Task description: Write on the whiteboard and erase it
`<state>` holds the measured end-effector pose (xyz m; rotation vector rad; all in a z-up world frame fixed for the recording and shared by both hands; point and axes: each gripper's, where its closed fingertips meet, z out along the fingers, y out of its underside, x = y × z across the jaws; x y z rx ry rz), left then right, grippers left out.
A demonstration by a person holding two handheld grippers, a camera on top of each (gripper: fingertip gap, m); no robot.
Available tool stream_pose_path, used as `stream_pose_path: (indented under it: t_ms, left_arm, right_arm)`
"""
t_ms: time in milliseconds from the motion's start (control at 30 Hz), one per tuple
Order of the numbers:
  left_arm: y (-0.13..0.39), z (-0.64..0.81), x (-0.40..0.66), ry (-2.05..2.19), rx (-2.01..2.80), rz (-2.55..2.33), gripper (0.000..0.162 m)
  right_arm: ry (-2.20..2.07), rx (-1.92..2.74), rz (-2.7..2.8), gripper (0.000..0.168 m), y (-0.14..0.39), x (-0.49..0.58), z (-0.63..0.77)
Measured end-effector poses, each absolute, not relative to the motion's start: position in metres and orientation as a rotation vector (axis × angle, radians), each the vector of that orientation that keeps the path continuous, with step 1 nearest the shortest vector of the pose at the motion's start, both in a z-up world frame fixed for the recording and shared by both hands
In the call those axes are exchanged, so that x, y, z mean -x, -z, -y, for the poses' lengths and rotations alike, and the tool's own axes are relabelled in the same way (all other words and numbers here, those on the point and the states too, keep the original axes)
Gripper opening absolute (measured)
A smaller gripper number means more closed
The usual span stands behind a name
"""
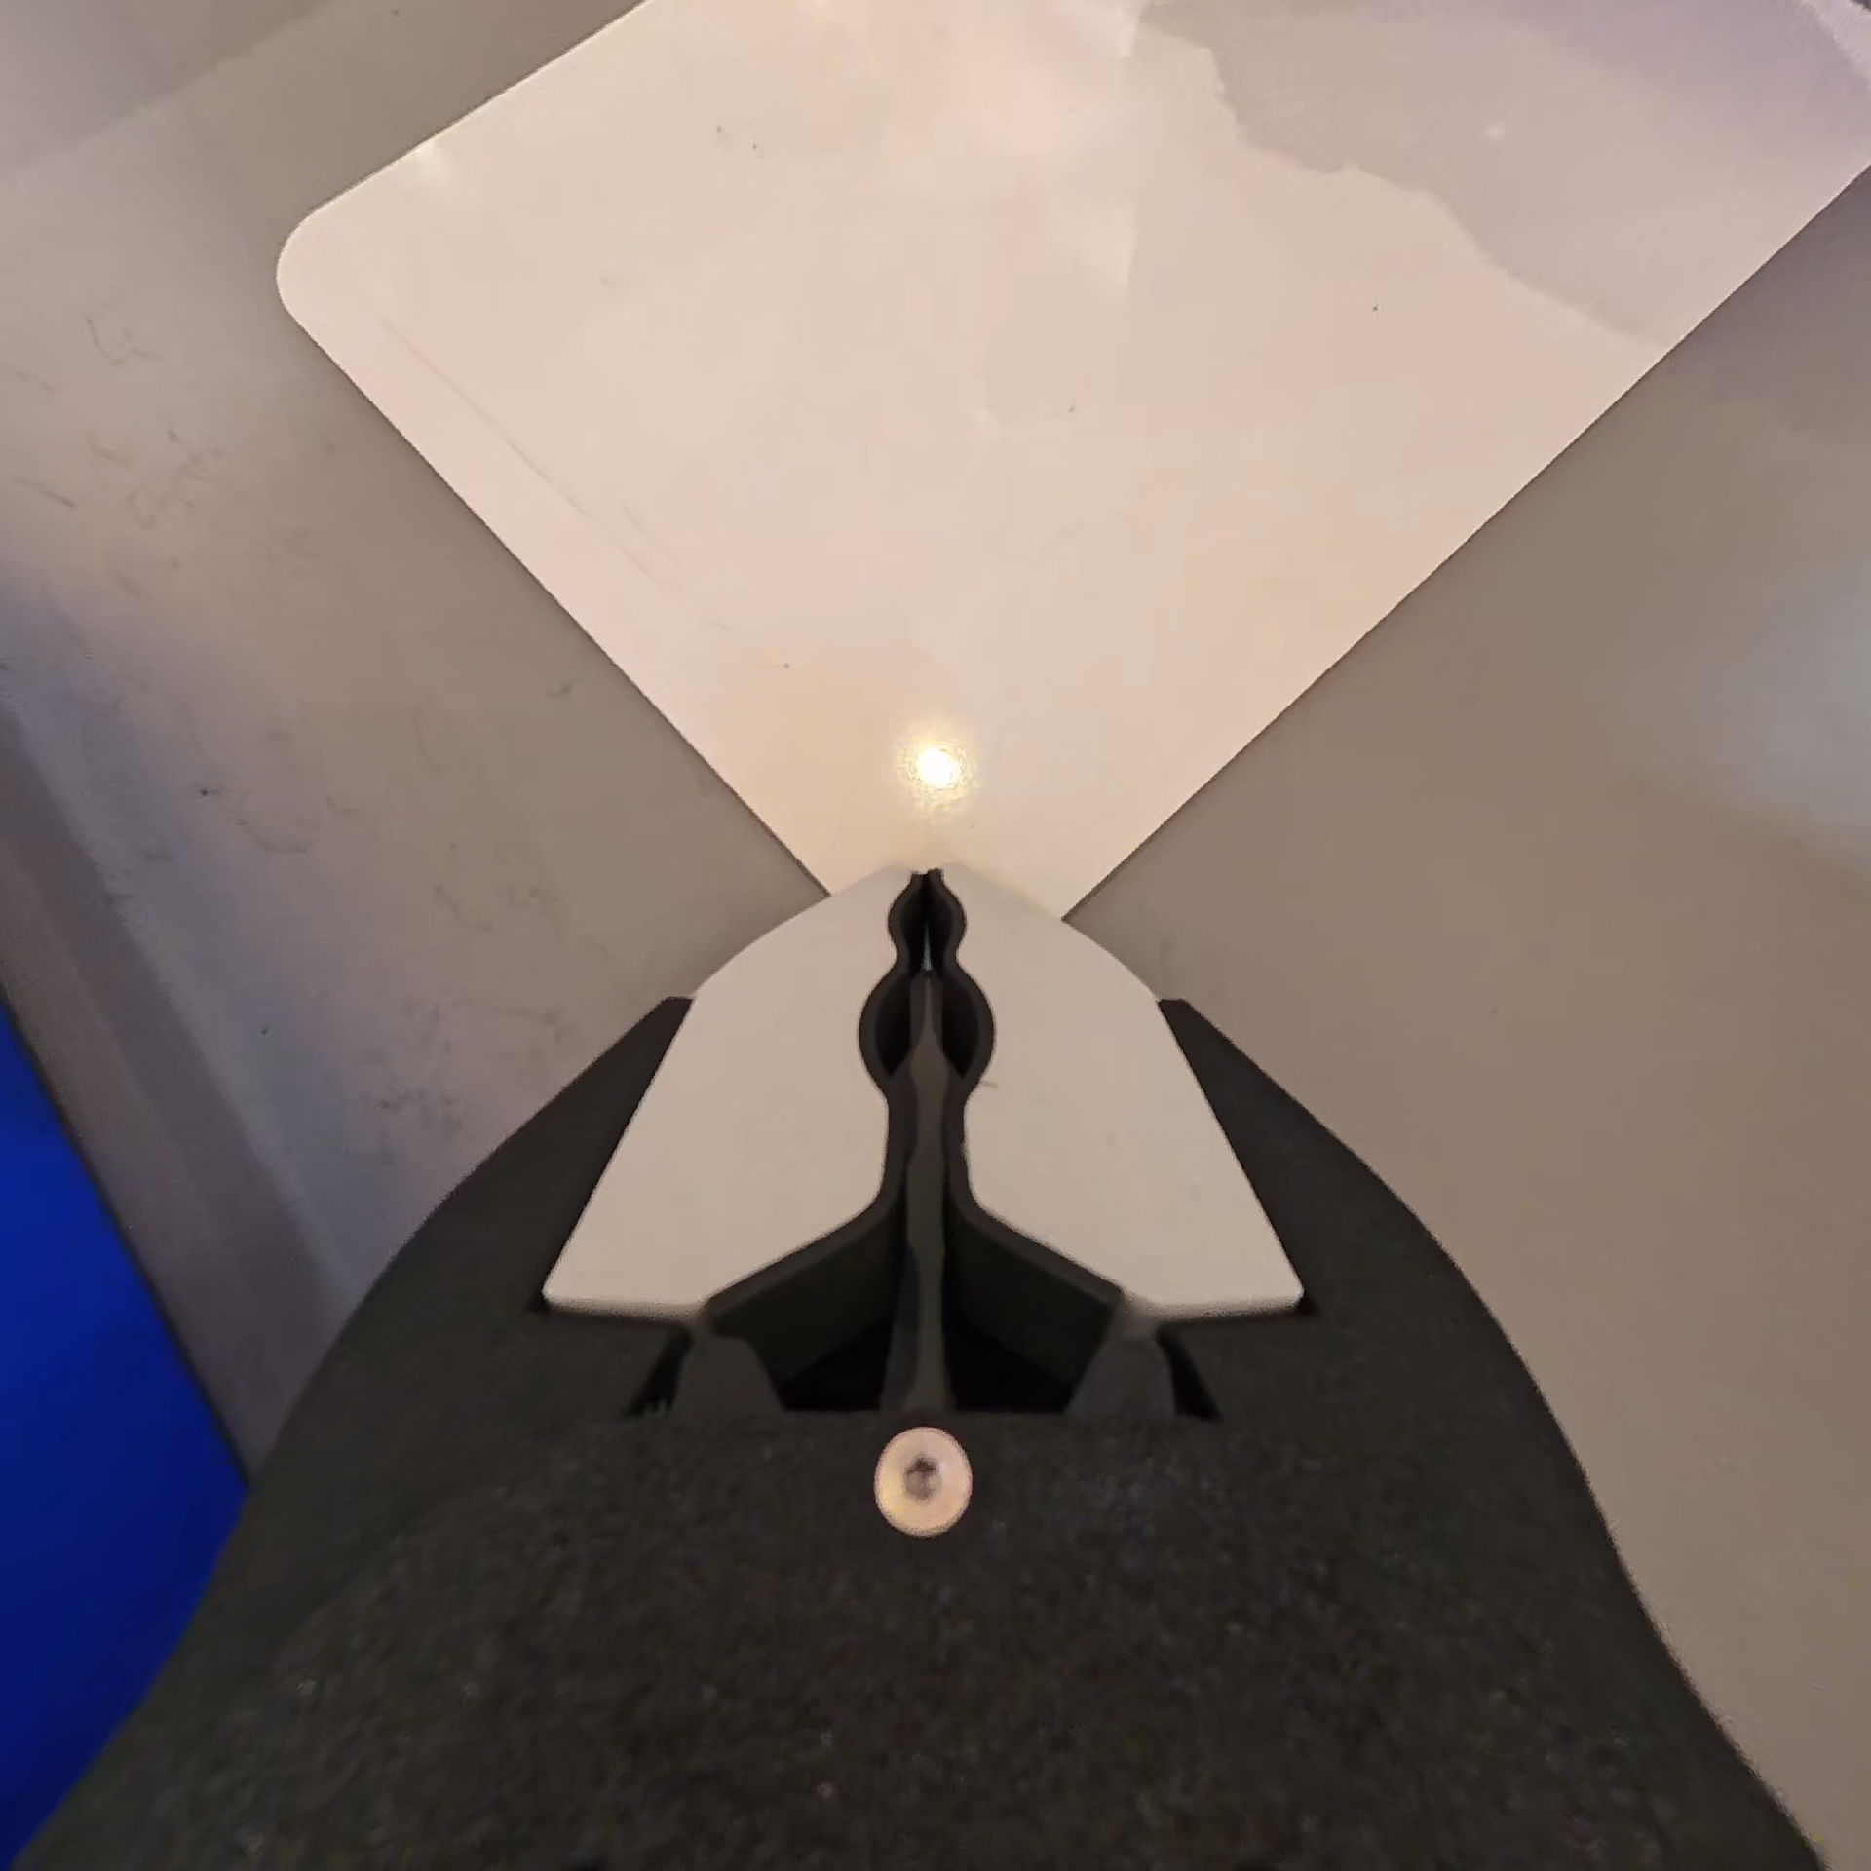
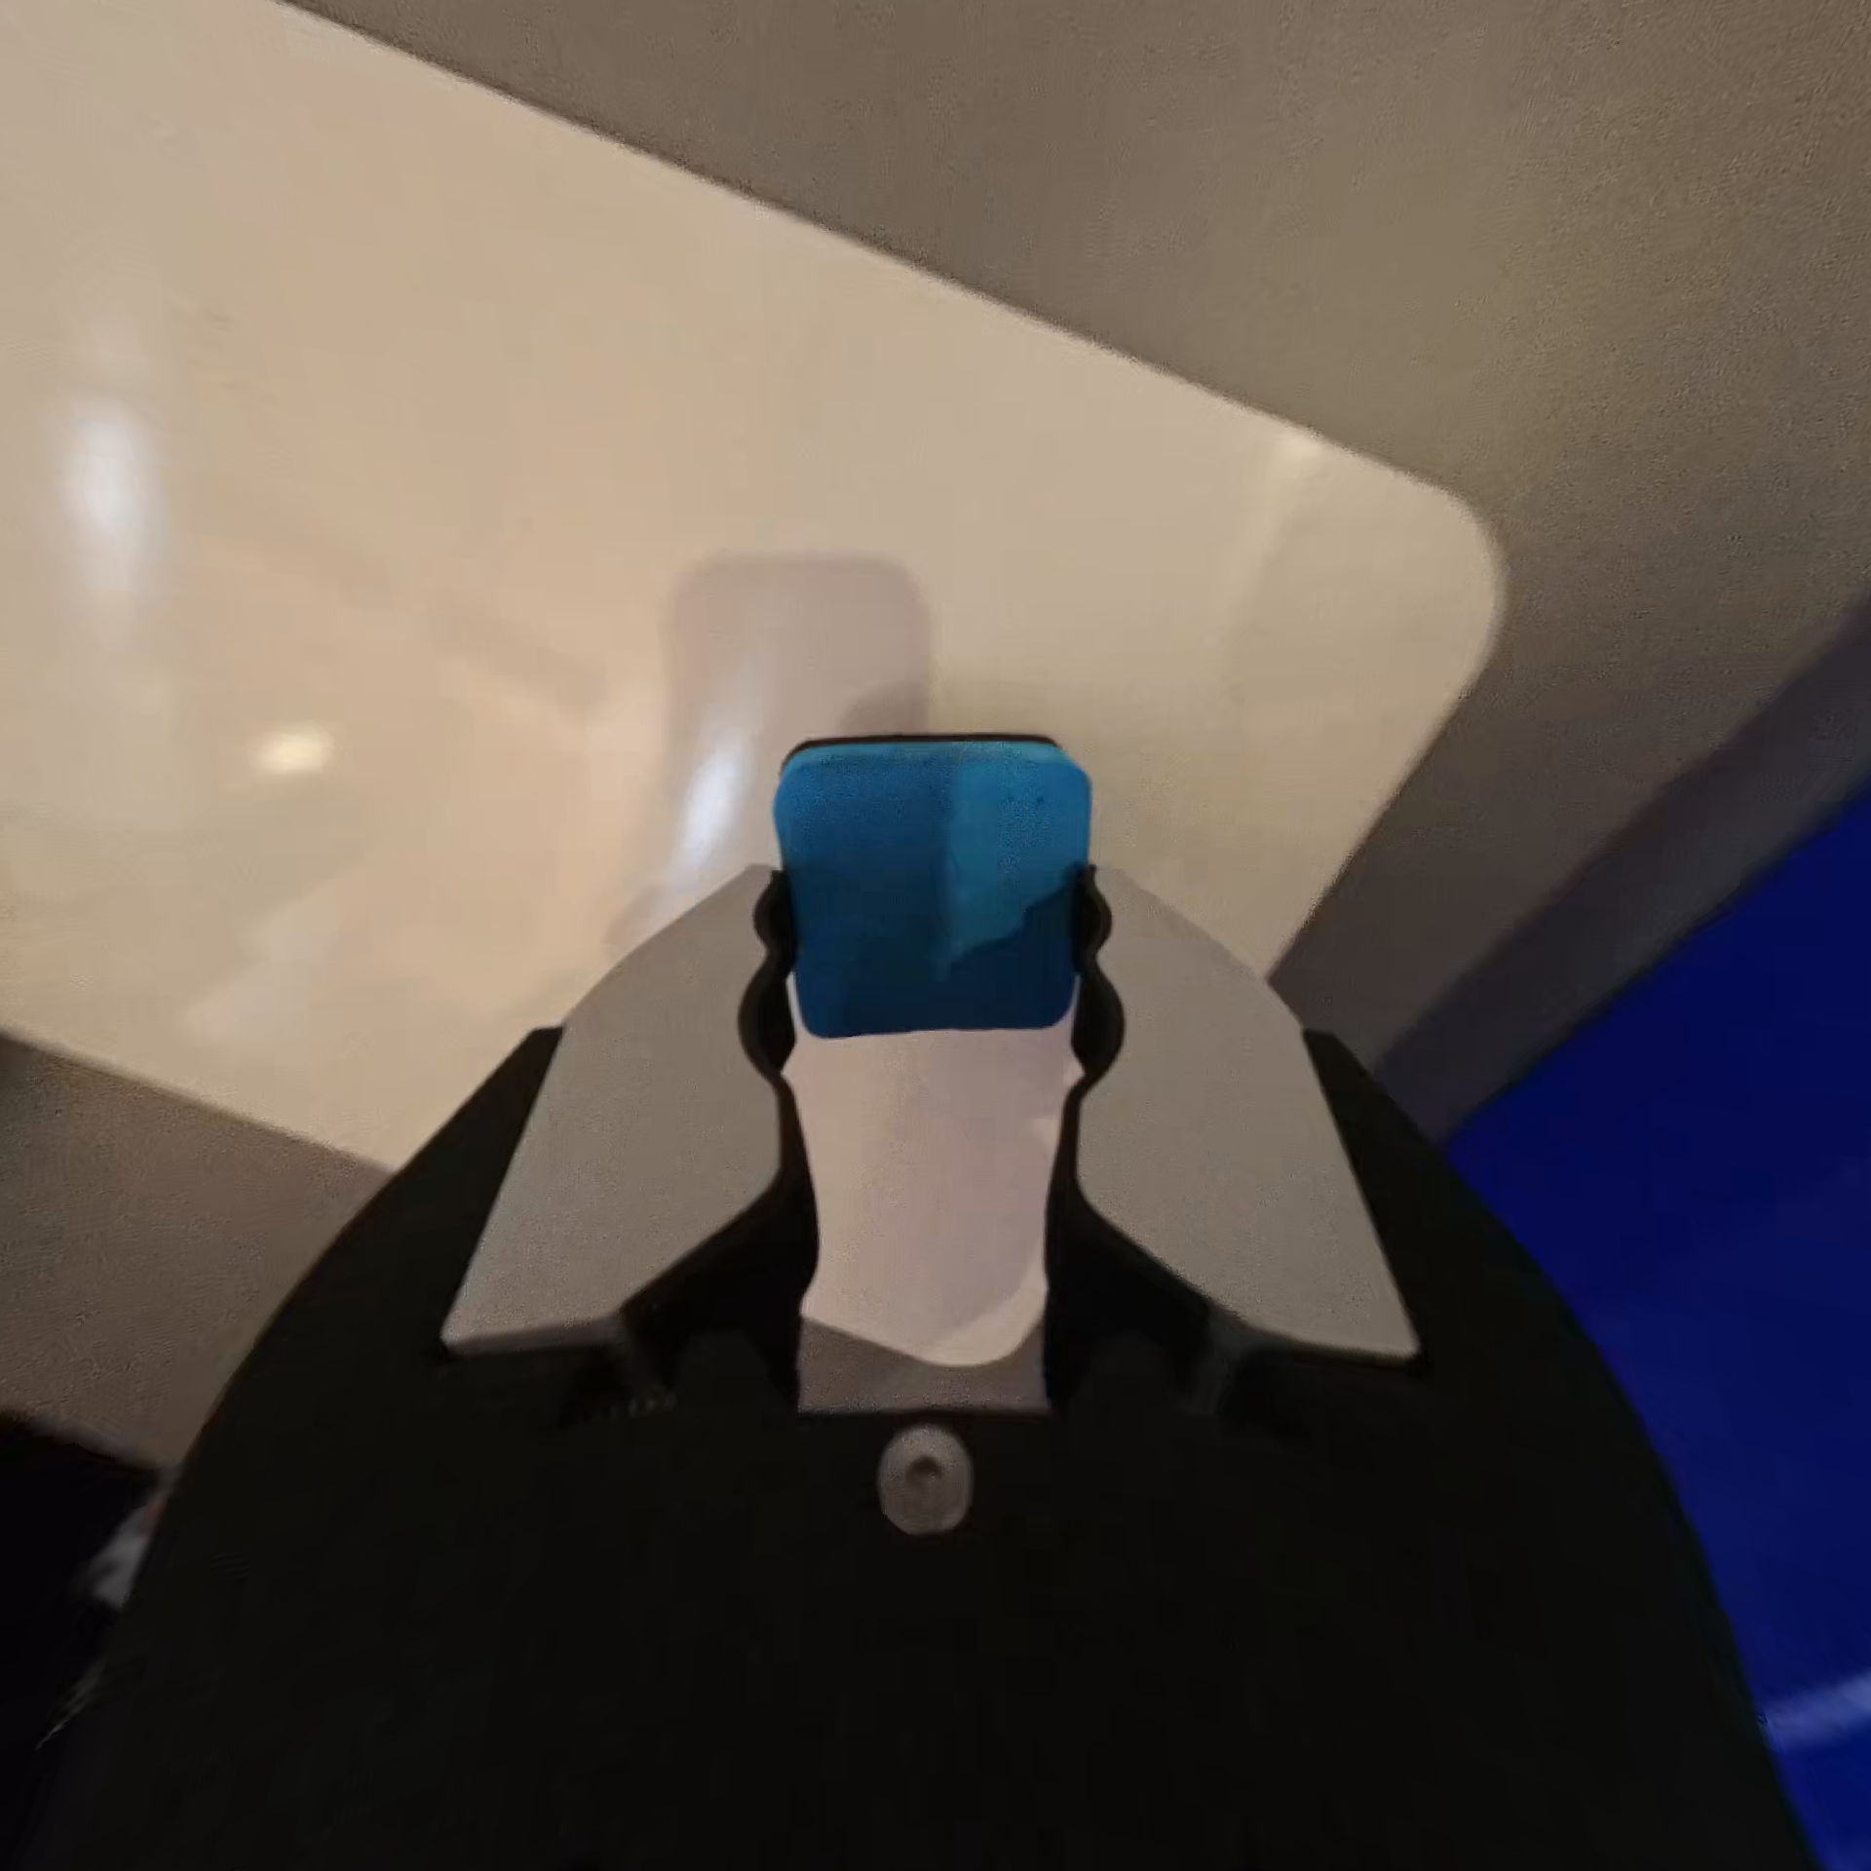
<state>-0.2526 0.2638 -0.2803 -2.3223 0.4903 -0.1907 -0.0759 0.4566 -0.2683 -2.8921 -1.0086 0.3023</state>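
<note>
Right gripper (image 2: 929,911) clamps blue eraser (image 2: 931,891) over whiteboard (image 2: 405,506).

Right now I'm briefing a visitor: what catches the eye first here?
The blue eraser, clamped in the right gripper over the whiteboard. Then the left gripper, shut at the board's near corner, beside a bright light reflection.

The whiteboard (image 1: 911,456) lies flat on the table (image 1: 253,709); the eraser (image 2: 931,891) sits over the board.
</note>
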Motion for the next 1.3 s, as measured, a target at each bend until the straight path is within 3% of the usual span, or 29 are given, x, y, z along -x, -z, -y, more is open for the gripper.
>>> stream_pose_path:
  t_ms: [133, 233, 367, 667, 800, 933, 1100, 1300]
  left_arm:
    - [0.280, -0.263, 0.253, 0.216, 2.327, -0.476, 0.000]
    - [0.280, -0.263, 0.254, 0.216, 2.328, -0.473, 0.000]
    - [0.280, -0.263, 0.254, 0.210, 2.326, -0.476, 0.000]
    - [0.280, -0.263, 0.254, 0.164, 2.321, -0.495, 0.000]
    - [0.280, -0.259, 0.255, 0.206, 2.330, -0.473, 0.000]
    - [0.280, -0.256, 0.255, 0.193, 2.328, -0.474, 0.000]
    - [0.280, -0.257, 0.251, 0.195, 2.330, -0.484, 0.000]
    - [0.280, -0.258, 0.251, 0.203, 2.329, -0.474, 0.000]
  right_arm:
    - [-0.088, 2.711, 0.907, 0.053, 0.232, 0.058, -0.504]
    - [0.075, 2.758, 0.884, 0.053, 0.246, 0.037, -0.516]
    - [0.038, 2.774, 1.066, 0.053, 0.275, 0.052, -0.477]
    - [-0.111, 2.514, 1.602, 0.053, 0.272, 0.140, -0.331]
    - [0.040, 2.418, 1.474, 0.053, 0.235, 0.119, -0.363]
    - [-0.240, 2.532, 1.478, 0.052, 0.247, 0.119, -0.330]
    - [-0.069, 2.429, 1.627, 0.053, 0.275, 0.129, -0.317]
    - [0.286, 2.698, 1.314, 0.053, 0.270, 0.040, -0.412]
